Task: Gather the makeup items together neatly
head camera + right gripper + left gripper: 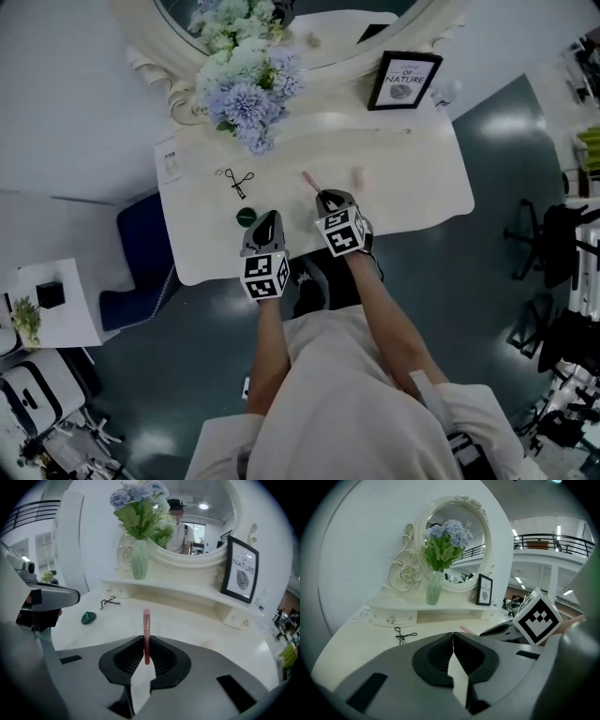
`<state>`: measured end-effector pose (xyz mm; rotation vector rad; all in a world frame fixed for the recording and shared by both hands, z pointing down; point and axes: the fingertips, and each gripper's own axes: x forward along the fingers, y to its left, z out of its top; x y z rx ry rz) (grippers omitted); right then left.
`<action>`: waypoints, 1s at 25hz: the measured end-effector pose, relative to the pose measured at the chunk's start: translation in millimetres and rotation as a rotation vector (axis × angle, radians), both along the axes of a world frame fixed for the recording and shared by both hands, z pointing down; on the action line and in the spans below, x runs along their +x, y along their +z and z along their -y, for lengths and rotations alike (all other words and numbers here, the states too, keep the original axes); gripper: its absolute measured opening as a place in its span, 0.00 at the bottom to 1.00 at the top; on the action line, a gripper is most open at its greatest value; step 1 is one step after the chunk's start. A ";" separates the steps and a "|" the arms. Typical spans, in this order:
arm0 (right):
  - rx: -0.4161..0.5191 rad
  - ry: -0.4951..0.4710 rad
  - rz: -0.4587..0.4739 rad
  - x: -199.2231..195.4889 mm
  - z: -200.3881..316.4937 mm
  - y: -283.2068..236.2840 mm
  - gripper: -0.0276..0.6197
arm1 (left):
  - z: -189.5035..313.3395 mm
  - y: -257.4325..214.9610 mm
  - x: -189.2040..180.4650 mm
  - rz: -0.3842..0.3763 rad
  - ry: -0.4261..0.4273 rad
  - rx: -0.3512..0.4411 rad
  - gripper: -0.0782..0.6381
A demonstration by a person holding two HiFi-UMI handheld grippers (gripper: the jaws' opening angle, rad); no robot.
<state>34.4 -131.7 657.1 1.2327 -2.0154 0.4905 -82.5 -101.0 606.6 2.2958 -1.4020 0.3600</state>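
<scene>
My right gripper (146, 645) is shut on a slim pink makeup stick (146, 629), which points forward out of the jaws above the cream vanity table (412, 187). In the head view the pink stick (308, 180) juts from the right gripper (328, 200) near the table's middle. My left gripper (453, 637) is shut with nothing between its fingers and hovers at the front edge (265, 225). A black eyelash curler (238, 181) (404, 635) (109, 603) lies at the left. A round dark green item (246, 217) (88, 617) sits just ahead of the left gripper.
An oval mirror (457, 545), a green vase of blue flowers (246, 89) and a framed print (403, 81) stand on the raised back shelf. A paper card (170, 161) lies at the table's left edge. A blue chair (145, 253) stands left of the table.
</scene>
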 end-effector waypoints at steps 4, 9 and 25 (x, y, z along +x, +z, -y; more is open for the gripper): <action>0.009 0.153 0.029 24.1 -5.9 -1.7 0.15 | 4.0 3.1 23.6 -0.012 0.052 -0.015 0.13; -0.010 0.256 0.010 48.1 -8.8 9.8 0.15 | 7.8 9.0 41.0 -0.011 0.077 -0.033 0.13; -0.099 0.402 -0.019 76.2 8.4 38.6 0.16 | 32.4 20.4 33.2 0.014 0.040 -0.064 0.13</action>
